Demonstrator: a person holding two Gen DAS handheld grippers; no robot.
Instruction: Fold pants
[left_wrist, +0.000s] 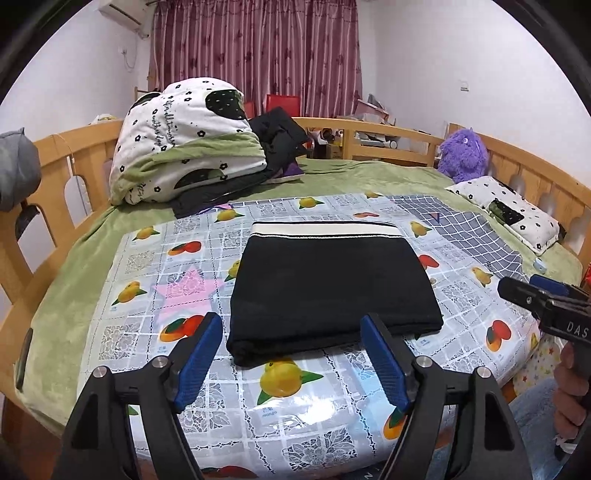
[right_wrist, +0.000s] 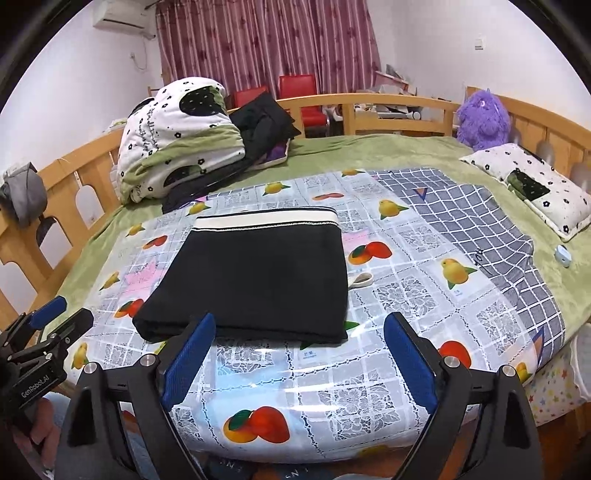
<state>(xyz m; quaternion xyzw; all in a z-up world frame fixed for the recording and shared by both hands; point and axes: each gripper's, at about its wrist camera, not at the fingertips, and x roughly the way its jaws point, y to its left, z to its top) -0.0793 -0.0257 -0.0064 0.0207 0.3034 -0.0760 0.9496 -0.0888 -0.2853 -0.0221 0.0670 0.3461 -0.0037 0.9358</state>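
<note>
Now folded pants (left_wrist: 328, 284) lie just beyond both grippers' spread fingers (left_wrist: 384, 365).

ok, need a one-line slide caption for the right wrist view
Open right gripper hovers before folded black pants on the fruit-print plastic cover; left gripper at frame edge.

- My left gripper (left_wrist: 291, 334): black angular arms, silver round pivot screws, fingers faced with blue textured pads (left_wrist: 197, 363).
- My right gripper (right_wrist: 301, 338): same build, black frame, silver screws, blue ribbed pads (right_wrist: 410, 363).
- Left gripper body, seen from the right wrist view: white lettering "GenRobot.AI".
- Right gripper body, seen from the left wrist view: white letters "DAS".
- My right hand (left_wrist: 570, 400): bare skin.
</note>
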